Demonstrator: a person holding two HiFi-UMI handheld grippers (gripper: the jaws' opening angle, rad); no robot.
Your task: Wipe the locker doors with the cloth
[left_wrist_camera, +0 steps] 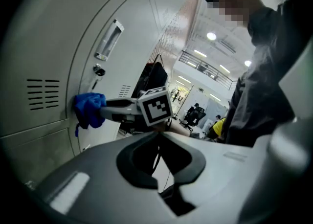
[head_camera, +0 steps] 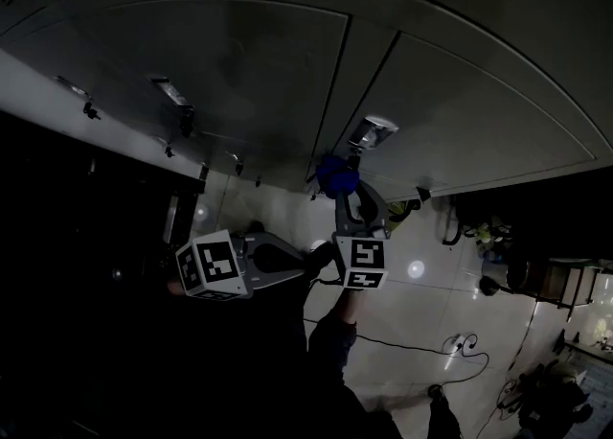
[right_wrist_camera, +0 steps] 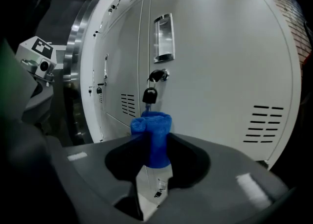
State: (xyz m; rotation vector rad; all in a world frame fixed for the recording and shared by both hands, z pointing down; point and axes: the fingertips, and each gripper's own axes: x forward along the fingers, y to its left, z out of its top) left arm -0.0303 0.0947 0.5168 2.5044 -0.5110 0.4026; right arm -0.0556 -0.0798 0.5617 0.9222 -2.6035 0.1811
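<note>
A blue cloth [right_wrist_camera: 154,137] is clamped upright between the jaws of my right gripper [right_wrist_camera: 152,155]. In the head view the cloth [head_camera: 335,173] presses against the grey locker door [head_camera: 460,121], just below its handle recess [head_camera: 372,130]. From the left gripper view, the right gripper [left_wrist_camera: 105,112] holds the cloth [left_wrist_camera: 88,109] flat on the door [left_wrist_camera: 54,47], under the lock [left_wrist_camera: 98,70]. A padlock [right_wrist_camera: 149,95] hangs just above the cloth. My left gripper [head_camera: 287,260] hangs back from the lockers, its jaws together with nothing between them [left_wrist_camera: 158,134].
More locker doors [head_camera: 239,73] run to the left, with handles and small locks. Vent slots [right_wrist_camera: 261,125] sit low on the door. A cable [head_camera: 412,343] lies on the tiled floor, clutter [head_camera: 565,284] stands at the right, and the person's torso [left_wrist_camera: 264,81] is close behind.
</note>
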